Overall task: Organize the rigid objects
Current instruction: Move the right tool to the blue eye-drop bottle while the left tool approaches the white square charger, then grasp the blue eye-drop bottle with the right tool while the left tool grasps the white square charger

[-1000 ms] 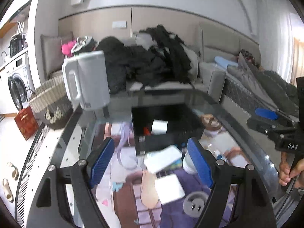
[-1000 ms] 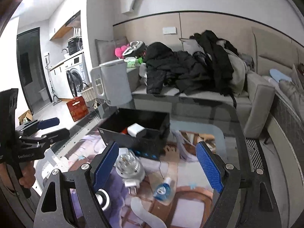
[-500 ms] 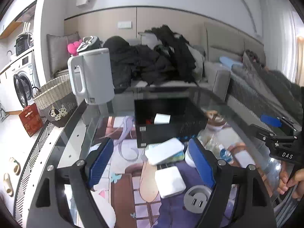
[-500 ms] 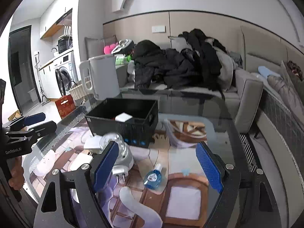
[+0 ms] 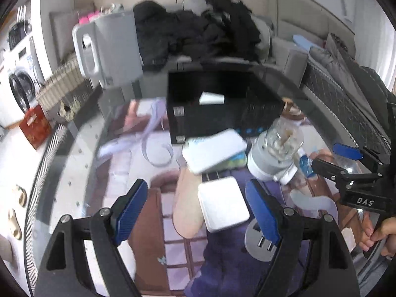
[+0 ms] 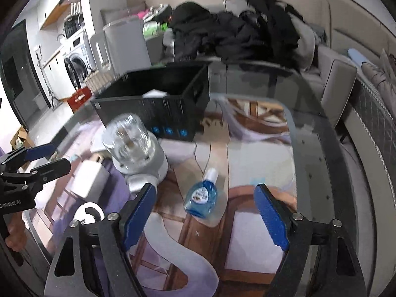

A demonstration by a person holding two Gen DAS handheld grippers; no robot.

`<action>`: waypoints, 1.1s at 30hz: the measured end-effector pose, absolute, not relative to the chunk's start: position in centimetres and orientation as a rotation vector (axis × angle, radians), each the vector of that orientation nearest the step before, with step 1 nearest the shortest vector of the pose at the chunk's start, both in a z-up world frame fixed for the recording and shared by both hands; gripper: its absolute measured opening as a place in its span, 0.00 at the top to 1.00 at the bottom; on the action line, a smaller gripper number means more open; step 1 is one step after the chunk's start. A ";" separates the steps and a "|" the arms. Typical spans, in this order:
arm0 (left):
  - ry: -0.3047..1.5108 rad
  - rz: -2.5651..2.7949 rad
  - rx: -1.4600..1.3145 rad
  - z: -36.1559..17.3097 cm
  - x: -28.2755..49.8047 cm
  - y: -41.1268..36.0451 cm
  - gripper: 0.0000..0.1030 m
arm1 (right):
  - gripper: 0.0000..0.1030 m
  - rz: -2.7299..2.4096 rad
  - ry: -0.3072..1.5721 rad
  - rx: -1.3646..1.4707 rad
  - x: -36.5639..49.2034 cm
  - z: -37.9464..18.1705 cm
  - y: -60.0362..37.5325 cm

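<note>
While the left gripper (image 5: 196, 210) is held wide open and empty, a white box (image 5: 222, 204) is seen between its fingers, short of the black crate (image 5: 217, 106). From the right gripper (image 6: 206, 216), likewise open and empty, a blue bottle (image 6: 201, 195) is framed, cap toward that crate.

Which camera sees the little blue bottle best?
The right wrist view: the small blue bottle with a white cap lies in full sight on the glass table. The left wrist view shows only a blue sliver behind the glass-domed gadget.
</note>
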State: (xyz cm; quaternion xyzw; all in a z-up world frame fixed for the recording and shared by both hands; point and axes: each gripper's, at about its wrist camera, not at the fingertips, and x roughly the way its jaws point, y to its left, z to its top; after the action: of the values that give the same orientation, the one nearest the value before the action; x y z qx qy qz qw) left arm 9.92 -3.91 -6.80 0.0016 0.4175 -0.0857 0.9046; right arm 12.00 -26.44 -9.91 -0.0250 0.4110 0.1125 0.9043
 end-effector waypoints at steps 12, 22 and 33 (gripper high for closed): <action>1.004 -0.184 0.023 -9.3 10.9 -4.7 0.21 | 0.33 0.242 0.933 -0.062 13.1 -11.9 -26.1; 1.027 -0.192 0.028 -9.6 12.0 -5.7 0.21 | 0.50 0.252 0.948 -0.066 14.1 -12.2 -25.5; 1.100 -0.199 0.058 -10.8 13.0 -6.4 0.29 | 0.64 0.294 0.960 -0.079 13.8 -12.3 -24.9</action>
State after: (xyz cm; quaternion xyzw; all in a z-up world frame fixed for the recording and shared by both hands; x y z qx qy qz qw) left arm 13.02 -6.38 -10.84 0.0275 0.5218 -0.0942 0.8474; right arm 13.81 -24.89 -12.31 -0.0377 0.4599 0.1407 0.8759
